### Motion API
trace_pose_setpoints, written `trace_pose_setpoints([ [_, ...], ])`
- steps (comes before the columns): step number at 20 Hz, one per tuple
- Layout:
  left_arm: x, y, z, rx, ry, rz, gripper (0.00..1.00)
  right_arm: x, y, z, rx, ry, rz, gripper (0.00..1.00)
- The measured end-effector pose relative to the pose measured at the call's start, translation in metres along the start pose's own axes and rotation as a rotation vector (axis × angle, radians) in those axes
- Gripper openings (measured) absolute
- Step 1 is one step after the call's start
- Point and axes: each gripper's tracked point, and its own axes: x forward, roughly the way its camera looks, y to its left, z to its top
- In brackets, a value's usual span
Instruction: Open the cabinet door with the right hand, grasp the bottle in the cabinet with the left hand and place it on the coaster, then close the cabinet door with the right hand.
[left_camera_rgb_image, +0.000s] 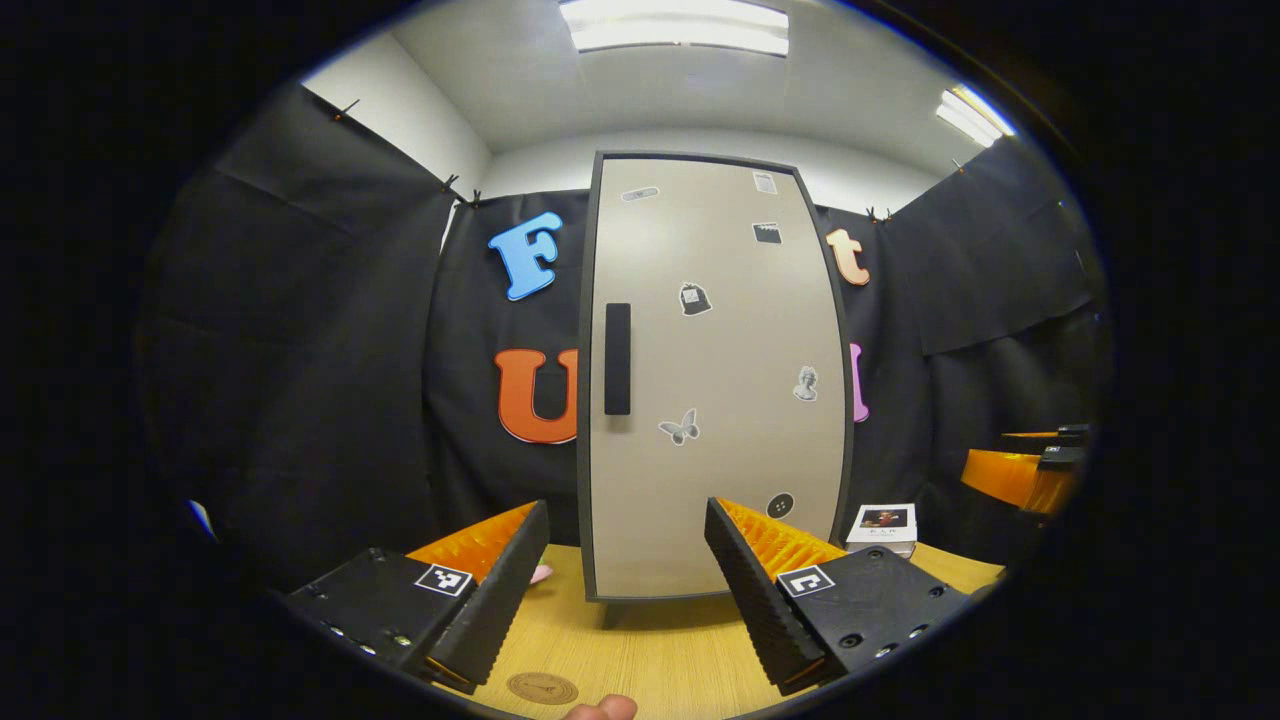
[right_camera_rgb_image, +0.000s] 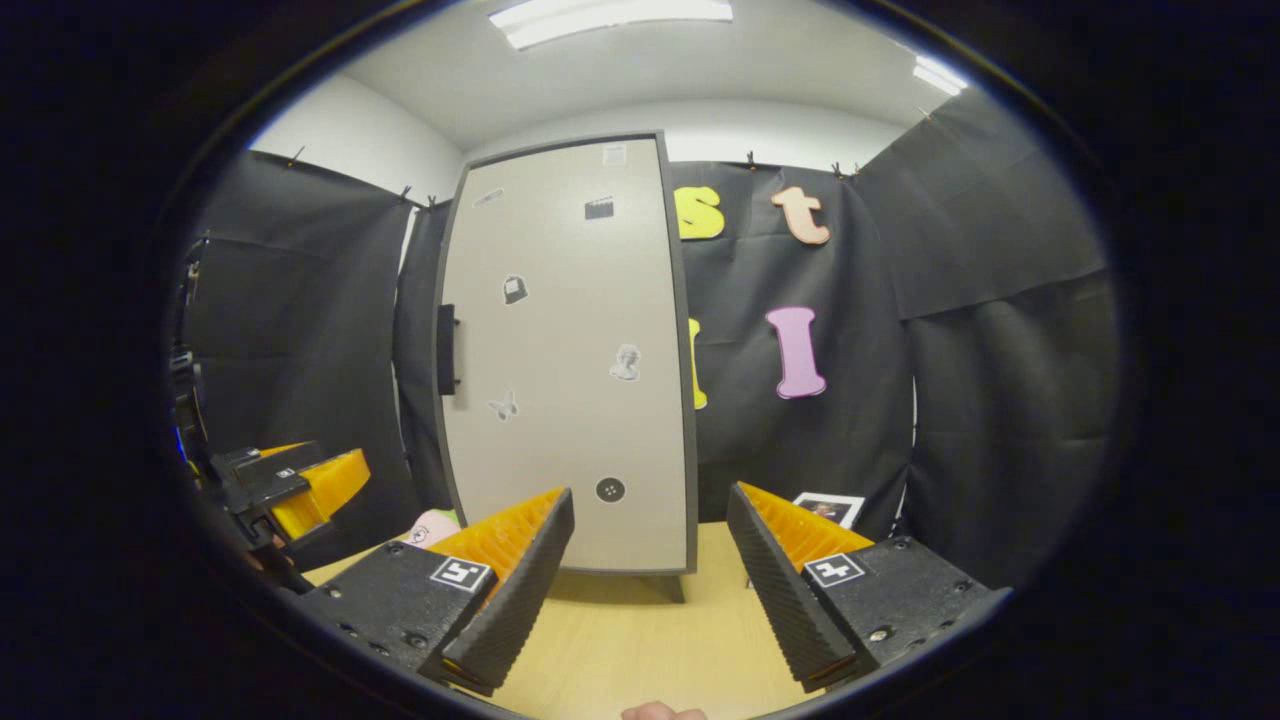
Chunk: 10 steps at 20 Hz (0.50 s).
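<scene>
- The tall beige cabinet door with a dark frame (left_camera_rgb_image: 715, 380) stands shut straight ahead of the left gripper (left_camera_rgb_image: 627, 580), so whatever is inside the cabinet is hidden.
- The door's long axis runs upright; its single black bar handle (left_camera_rgb_image: 617, 358), also upright, sits on the edge above the left gripper's left finger.
- In the right gripper view the same door (right_camera_rgb_image: 570, 360) lies ahead and left of the right gripper (right_camera_rgb_image: 650, 570), its handle (right_camera_rgb_image: 446, 349) seen almost edge-on at the far side.
- One round brown coaster (left_camera_rgb_image: 541, 687) lies on the light wooden tabletop (left_camera_rgb_image: 650, 650) just beside the left gripper's left finger, partly cut off at the bottom of the view.
- Both grippers have their jaws spread wide, holding nothing.
- One small white box with a picture on it (left_camera_rgb_image: 883, 527) rests right of the door, beyond the left gripper's right finger.
- A pink object (right_camera_rgb_image: 432, 526) peeks past the right gripper's left finger; what it is I cannot tell.
</scene>
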Motion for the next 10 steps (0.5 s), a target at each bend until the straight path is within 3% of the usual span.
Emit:
trace_pose_setpoints([
  [10,-0.0066,-0.0065,-0.0023,0.003,0.012,-0.015,0.95,-0.001,0.0035,0.0043,-0.005,-0.001,0.018,0.94],
])
